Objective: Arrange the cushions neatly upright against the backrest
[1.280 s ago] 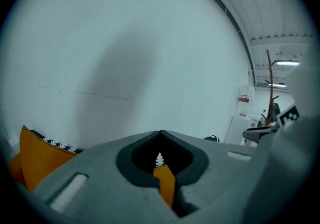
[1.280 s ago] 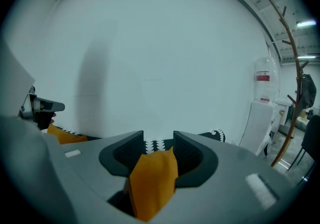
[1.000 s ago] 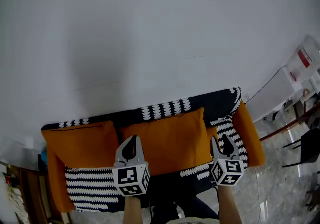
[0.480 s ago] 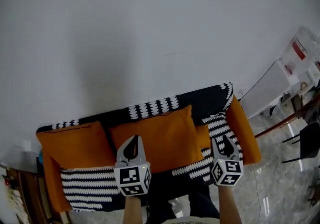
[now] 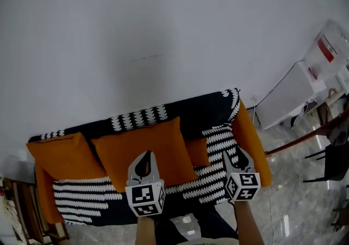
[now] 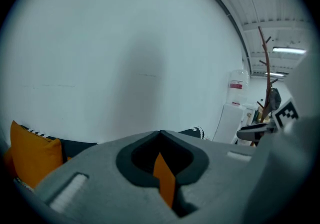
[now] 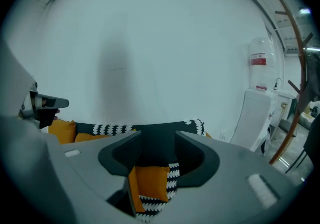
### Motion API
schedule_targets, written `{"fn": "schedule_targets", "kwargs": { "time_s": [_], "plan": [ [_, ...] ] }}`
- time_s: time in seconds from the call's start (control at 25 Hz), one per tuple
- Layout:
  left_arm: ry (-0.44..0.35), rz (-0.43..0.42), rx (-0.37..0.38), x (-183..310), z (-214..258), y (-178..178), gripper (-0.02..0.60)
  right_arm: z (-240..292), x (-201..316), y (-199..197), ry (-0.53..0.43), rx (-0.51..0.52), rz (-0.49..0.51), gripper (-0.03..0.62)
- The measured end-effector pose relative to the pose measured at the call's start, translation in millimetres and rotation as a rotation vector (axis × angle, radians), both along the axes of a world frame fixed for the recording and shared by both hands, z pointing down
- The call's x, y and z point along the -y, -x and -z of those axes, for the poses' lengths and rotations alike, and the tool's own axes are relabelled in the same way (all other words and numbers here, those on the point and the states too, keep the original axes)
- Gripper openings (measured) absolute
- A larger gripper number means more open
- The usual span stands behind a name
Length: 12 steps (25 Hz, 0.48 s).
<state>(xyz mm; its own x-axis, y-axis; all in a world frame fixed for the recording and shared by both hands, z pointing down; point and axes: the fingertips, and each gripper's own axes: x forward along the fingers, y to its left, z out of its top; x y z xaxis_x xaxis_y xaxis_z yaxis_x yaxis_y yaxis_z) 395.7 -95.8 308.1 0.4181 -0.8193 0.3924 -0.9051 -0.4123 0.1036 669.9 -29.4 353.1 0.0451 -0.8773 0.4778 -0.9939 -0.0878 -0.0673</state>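
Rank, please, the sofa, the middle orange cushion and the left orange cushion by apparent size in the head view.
Largest: sofa.
Then: middle orange cushion.
Smallest: left orange cushion, clearly smaller in the picture than the middle one.

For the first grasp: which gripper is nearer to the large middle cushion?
Left. The left gripper sits in front of the cushion; the right gripper is off to its right, over the patterned cover.

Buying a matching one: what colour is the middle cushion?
Orange. The cushion shows best in the head view.
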Motion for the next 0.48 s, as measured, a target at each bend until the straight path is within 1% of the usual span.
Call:
{"fn": "schedule_targets", "kwargs": {
  "time_s": [0.12, 0.24, 0.36, 0.48],
  "plan": [
    [0.013, 0.020, 0.004, 3, -11, -43, 0.005, -15, 11, -31, 0.028, 0.003, 0.065, 0.218],
    [0.038, 0.042, 0.011, 6, -25, -78, 0.005, -31, 23, -58, 0.057, 0.010, 0.114, 0.221],
    [0.073, 0.061, 0.029, 9, -42, -103, 0.005, -49, 36, -77, 0.088, 0.015, 0.162, 0.229],
    [0.106, 0.068, 0.057, 10, -58, -122, 0.005, -69, 46, -84, 0.122, 0.032, 0.223, 0.235]
  ]
}}
